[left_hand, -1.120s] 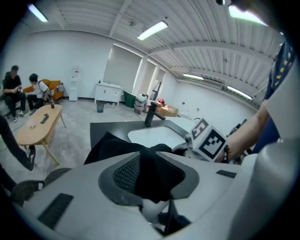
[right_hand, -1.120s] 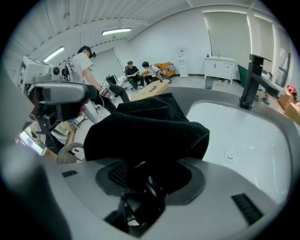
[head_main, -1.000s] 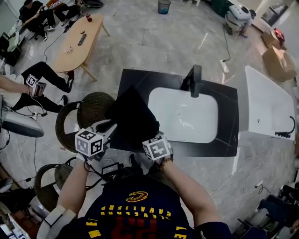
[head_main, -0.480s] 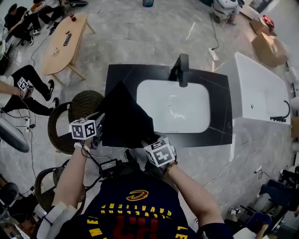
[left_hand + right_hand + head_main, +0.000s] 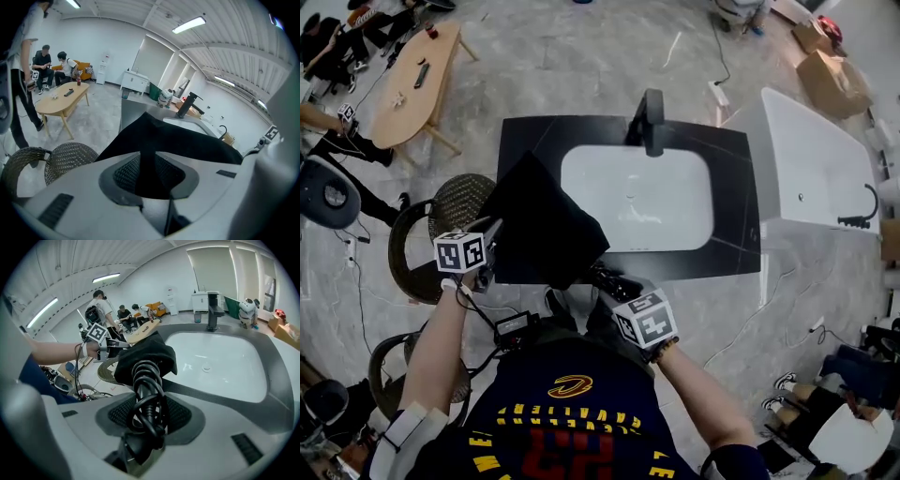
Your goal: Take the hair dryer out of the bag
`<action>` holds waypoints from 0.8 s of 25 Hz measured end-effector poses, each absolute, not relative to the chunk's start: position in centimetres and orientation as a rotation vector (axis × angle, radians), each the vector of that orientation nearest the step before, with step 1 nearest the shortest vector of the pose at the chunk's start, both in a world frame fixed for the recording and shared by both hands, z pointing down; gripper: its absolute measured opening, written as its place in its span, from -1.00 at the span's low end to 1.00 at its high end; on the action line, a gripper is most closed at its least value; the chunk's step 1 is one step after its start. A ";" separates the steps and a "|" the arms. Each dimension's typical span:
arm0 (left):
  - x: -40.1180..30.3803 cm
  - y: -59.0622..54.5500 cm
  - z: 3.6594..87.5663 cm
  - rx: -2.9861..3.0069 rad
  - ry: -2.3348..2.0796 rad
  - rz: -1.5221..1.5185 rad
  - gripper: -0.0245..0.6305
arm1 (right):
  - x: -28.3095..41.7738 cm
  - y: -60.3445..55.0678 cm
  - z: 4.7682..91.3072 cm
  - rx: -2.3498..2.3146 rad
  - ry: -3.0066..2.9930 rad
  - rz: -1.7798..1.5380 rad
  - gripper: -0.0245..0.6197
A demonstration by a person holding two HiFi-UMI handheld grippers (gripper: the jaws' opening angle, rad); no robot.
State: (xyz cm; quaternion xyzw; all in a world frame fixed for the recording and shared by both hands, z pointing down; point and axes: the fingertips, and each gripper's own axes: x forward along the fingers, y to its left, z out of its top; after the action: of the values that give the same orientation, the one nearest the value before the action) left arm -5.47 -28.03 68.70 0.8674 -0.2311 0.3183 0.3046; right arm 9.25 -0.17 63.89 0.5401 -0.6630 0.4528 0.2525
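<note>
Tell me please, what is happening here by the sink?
A person works with a hand-held gripper in each hand. The left gripper is shut on a fold of a black cloth bag and holds it at the left end of the black counter with the white basin. The right gripper is shut on the handle of a black hair dryer, which has its cord coiled around it. The dryer's far end is inside the bag's mouth, so it is not yet fully out.
</note>
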 end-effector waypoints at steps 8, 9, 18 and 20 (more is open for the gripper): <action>-5.8 -26.6 65.9 2.355 -0.645 0.794 -0.68 | 10.6 3.1 64.3 1.517 -1.810 1.317 -0.35; -5.6 -26.1 65.3 2.364 -0.635 0.779 -0.68 | 10.8 3.4 64.4 1.522 -1.814 1.328 -0.35; -0.6 -16.1 59.8 2.452 -0.323 0.665 -0.69 | 13.3 6.8 64.0 1.586 -1.841 1.398 -0.36; 0.5 -13.6 59.4 2.465 -0.249 0.672 -0.69 | 13.9 8.1 63.6 1.606 -1.837 1.406 -0.36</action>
State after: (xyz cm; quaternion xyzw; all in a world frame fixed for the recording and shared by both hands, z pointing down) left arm 0.47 -13.63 59.36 0.9209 -0.0930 0.2509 0.2833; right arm 13.91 8.11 63.59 0.5629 -0.6435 0.4927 0.1620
